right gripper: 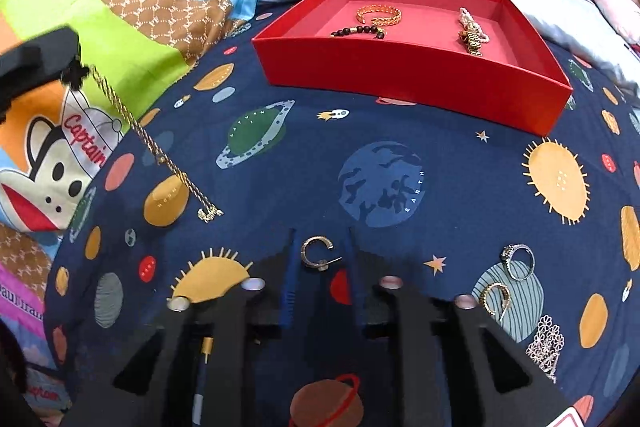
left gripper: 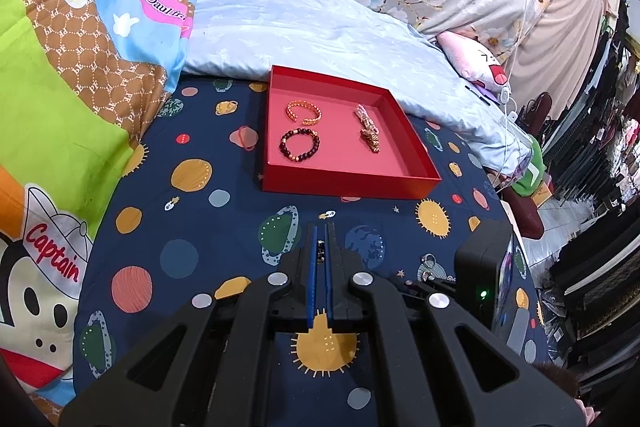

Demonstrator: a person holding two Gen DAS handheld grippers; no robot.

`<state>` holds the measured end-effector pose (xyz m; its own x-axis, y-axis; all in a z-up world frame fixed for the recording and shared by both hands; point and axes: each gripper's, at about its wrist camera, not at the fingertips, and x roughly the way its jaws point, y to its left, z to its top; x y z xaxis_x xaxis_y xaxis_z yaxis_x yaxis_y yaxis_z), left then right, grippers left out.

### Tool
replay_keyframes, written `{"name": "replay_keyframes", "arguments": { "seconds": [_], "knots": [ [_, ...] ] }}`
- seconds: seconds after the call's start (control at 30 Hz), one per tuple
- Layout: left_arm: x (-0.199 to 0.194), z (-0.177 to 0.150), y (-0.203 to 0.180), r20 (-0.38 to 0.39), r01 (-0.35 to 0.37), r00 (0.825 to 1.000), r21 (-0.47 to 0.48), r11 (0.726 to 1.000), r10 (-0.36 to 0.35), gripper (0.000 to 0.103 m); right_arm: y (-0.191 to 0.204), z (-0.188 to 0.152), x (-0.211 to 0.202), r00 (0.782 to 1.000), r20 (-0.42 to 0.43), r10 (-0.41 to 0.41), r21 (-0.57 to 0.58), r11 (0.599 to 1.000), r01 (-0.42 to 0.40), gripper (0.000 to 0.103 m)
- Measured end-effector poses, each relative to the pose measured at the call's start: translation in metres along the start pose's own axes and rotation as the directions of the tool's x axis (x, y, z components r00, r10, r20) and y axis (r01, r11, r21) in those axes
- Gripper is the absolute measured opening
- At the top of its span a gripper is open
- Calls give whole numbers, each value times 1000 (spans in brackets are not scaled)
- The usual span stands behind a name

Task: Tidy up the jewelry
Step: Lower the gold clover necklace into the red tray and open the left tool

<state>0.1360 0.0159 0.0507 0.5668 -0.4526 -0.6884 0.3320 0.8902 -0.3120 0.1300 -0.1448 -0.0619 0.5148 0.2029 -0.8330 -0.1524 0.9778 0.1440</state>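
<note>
Straddling a small silver open-hoop earring (right gripper: 316,253) on the navy planet-print bedsheet (right gripper: 380,155), the right gripper (right gripper: 320,251) has its blue-padded jaws partly open with the hoop between them, apparently not yet pinched. To its right lie a silver stone ring (right gripper: 518,261), a gold hoop earring (right gripper: 496,301) and a silver filigree piece (right gripper: 546,345); to its left the left gripper (left gripper: 321,247) is shut on a gold chain necklace (right gripper: 160,155) that trails onto the sheet. Ahead, the red cardboard tray (right gripper: 400,75) holds a gold cuff bracelet (right gripper: 378,15), a dark beaded bracelet (right gripper: 360,31) and a gold-and-pearl strand (right gripper: 472,33), so roughly half seems left.
</note>
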Motion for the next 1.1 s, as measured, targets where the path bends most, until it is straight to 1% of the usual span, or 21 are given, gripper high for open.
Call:
{"name": "replay_keyframes", "arguments": {
  "seconds": [0.17, 0.3, 0.43, 0.5, 0.57, 0.67, 0.73, 0.8, 0.83, 0.87, 0.93, 1.03, 1.07, 1.1],
  "knots": [
    [-3, 8, -3, 13, 6, 1000, 11, 1000, -6, 2, -5, -1, -6, 1000, 12, 8, 22, 1000, -8, 18],
    [-4, 17, -11, 25, 15, 1000, 31, 999, -16, 2, -14, 5, -28, 998, 58, 31, 63, 997, -35, 18],
    [-5, 41, -24, 53, 48, 997, 64, 997, -52, 2, -32, 26, -57, 992, 122, 33, 84, 995, -44, 18],
    [-7, 55, -32, 78, 61, 995, 87, 994, -68, 2, -44, 42, -71, 987, 155, 35, 93, 994, -50, 18],
    [-8, 77, -44, 118, 71, 989, 126, 990, -86, 2, -58, 61, -81, 982, 185, 29, 103, 994, -49, 18],
    [-3, 104, -57, 165, 67, 982, 166, 984, -95, 2, -74, 90, -85, 978, 210, 10, 104, 994, -33, 18],
    [8, 124, -67, 191, 58, 977, 195, 979, -96, 2, -82, 106, -81, 977, 213, -10, 99, 995, -11, 18],
    [23, 139, -73, 193, 56, 976, 205, 977, -96, 2, -93, 120, -68, 979, 203, -13, 111, 994, -10, 18],
    [33, 146, -76, 188, 67, 976, 209, 976, -108, 2, -95, 123, -63, 980, 197, -16, 114, 993, -7, 18],
    [44, 151, -78, 184, 65, 977, 208, 976, -104, 2, -99, 127, -54, 982, 189, -26, 118, 993, 4, 18],
    [65, 156, -81, 158, 78, 981, 214, 974, -113, 2, -108, 132, -38, 986, 165, -31, 131, 991, 9, 19],
    [96, 159, -80, 119, 89, 986, 193, 977, -113, 4, -116, 132, -24, 988, 146, -41, 146, 989, 19, 20],
    [105, 159, -78, 108, 79, 989, 176, 981, -99, 11, -119, 131, -23, 987, 153, -53, 154, 988, 29, 20],
    [114, 159, -75, 94, 71, 992, 160, 985, -87, 20, -121, 130, -23, 986, 156, -57, 159, 987, 32, 21]
  ]
}}
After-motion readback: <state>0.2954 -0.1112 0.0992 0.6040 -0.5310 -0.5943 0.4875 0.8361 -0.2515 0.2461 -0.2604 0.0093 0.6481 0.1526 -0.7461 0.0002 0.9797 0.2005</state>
